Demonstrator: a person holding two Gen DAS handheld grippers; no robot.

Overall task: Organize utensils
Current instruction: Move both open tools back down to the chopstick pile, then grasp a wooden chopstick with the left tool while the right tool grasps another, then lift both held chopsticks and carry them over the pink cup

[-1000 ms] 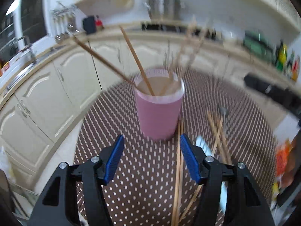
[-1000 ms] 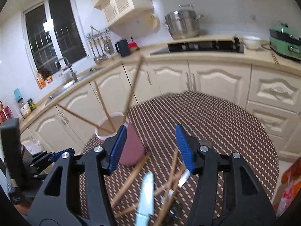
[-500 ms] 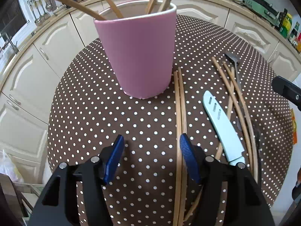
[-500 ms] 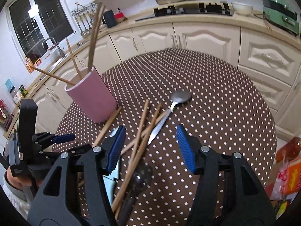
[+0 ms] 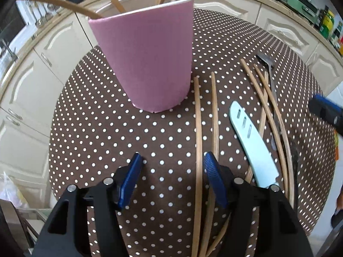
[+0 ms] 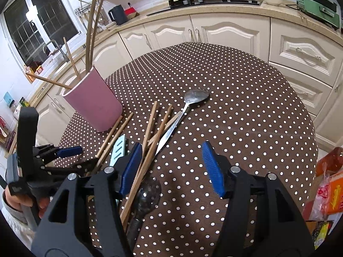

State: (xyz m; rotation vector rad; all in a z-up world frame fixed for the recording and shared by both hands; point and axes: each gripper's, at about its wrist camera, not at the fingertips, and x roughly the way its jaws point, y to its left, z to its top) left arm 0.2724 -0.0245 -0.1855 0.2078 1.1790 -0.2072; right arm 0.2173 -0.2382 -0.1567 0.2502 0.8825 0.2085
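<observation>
Here, on the dotted bench (image 5: 90, 115), my pink cup (image 5: 148, 57) stands upright at left with chopsticks in it. My left claw (image 5: 172, 160) gapes empty beside two loose chopsticks (image 5: 198, 128). Rightward lie a pale knife (image 5: 250, 143) and spoon (image 6: 188, 105); my right claw (image 6: 172, 152) is spread, gripping nothing.

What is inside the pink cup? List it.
Four wooden chopsticks stand in the pink cup, leaning out over its rim. The cup's wall hides their lower ends and the bottom, so anything shorter lying inside cannot be seen.
</observation>
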